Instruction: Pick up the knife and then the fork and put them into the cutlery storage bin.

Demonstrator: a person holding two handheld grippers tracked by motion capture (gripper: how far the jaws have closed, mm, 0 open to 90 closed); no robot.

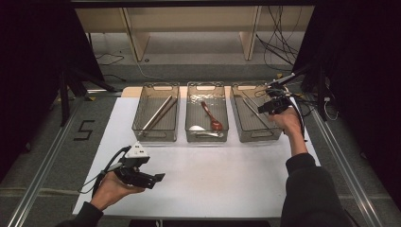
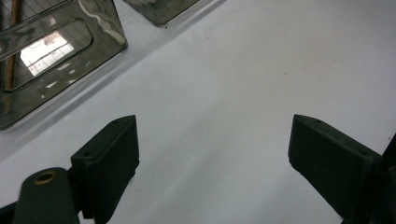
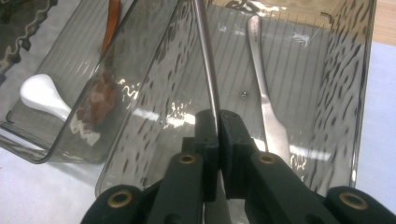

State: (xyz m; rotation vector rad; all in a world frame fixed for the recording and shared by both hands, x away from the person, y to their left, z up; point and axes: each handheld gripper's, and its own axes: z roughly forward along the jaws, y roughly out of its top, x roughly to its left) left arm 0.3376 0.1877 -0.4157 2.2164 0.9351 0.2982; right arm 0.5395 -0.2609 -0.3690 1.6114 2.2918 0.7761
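A thin metal utensil (image 3: 208, 70) is pinched between the pressed-together jaws of the right gripper (image 3: 218, 126) over the right bin (image 3: 336, 93), beside a butter knife (image 3: 266, 93) already lying in that bin, so its placement or removal appears unfinished. The left gripper (image 2: 212, 149) is held spread and empty over the white mat (image 2: 243, 84), well short of the bins.

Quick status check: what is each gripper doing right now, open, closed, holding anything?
Left gripper: open, holding nothing, above the white table.
Right gripper: shut on a metal utensil over the right bin.
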